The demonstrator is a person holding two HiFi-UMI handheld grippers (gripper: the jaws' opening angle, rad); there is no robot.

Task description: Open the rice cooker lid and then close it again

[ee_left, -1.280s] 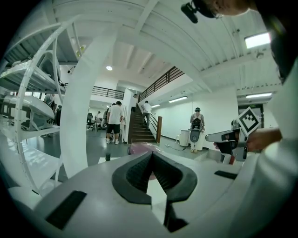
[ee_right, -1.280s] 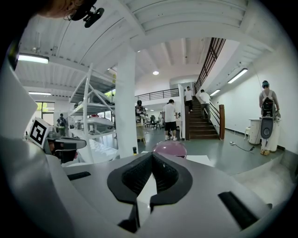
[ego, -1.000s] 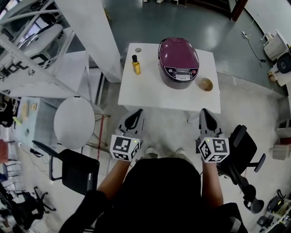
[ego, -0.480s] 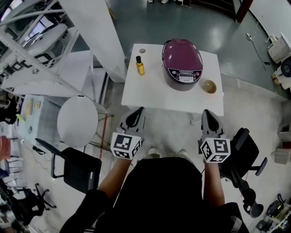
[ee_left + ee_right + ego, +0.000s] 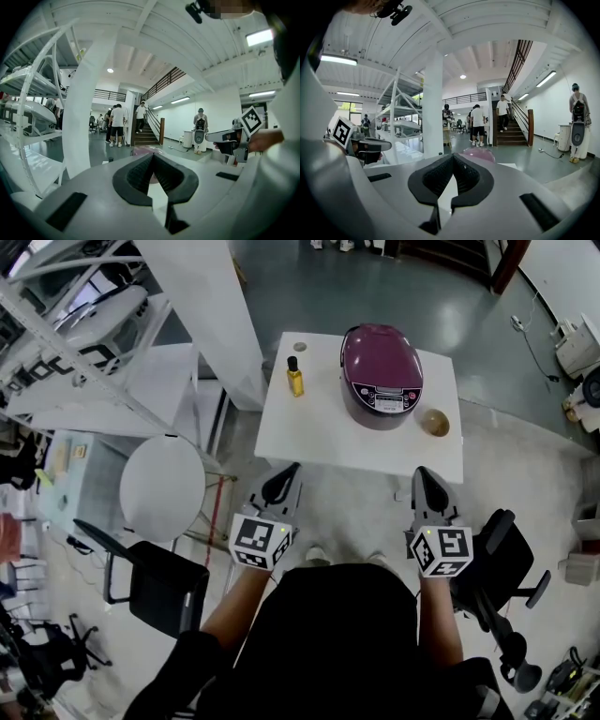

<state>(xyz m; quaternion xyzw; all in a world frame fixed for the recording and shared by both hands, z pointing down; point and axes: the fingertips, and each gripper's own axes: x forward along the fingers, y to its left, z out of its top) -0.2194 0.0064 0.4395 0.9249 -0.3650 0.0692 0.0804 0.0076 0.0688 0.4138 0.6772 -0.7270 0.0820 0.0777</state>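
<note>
the rice cooker [image 5: 381,374] sat on the far right part of a white square table [image 5: 319,432], its purple lid down and its control panel facing the near edge. to its left on the table stood a small amber bottle [image 5: 295,379] with a dark cap, and a small round disc [image 5: 300,347] lay beyond that at the far left corner. a little tan bowl [image 5: 434,422] sat just beside the cooker at its near right. the person stood on the near side of the table, holding both tools level and short of its edge, well apart from the cooker. the left gripper [image 5: 284,474] had its jaws pressed together with nothing between them, and the right gripper [image 5: 424,476] was likewise closed and empty; each gripper view showed the dark ribbed pads meeting at a point, with the top of the purple lid just showing past them. a round white side table [image 5: 161,488] and a black chair [image 5: 164,587] stood to the left of the person, and another black chair [image 5: 492,554] to the right.
</note>
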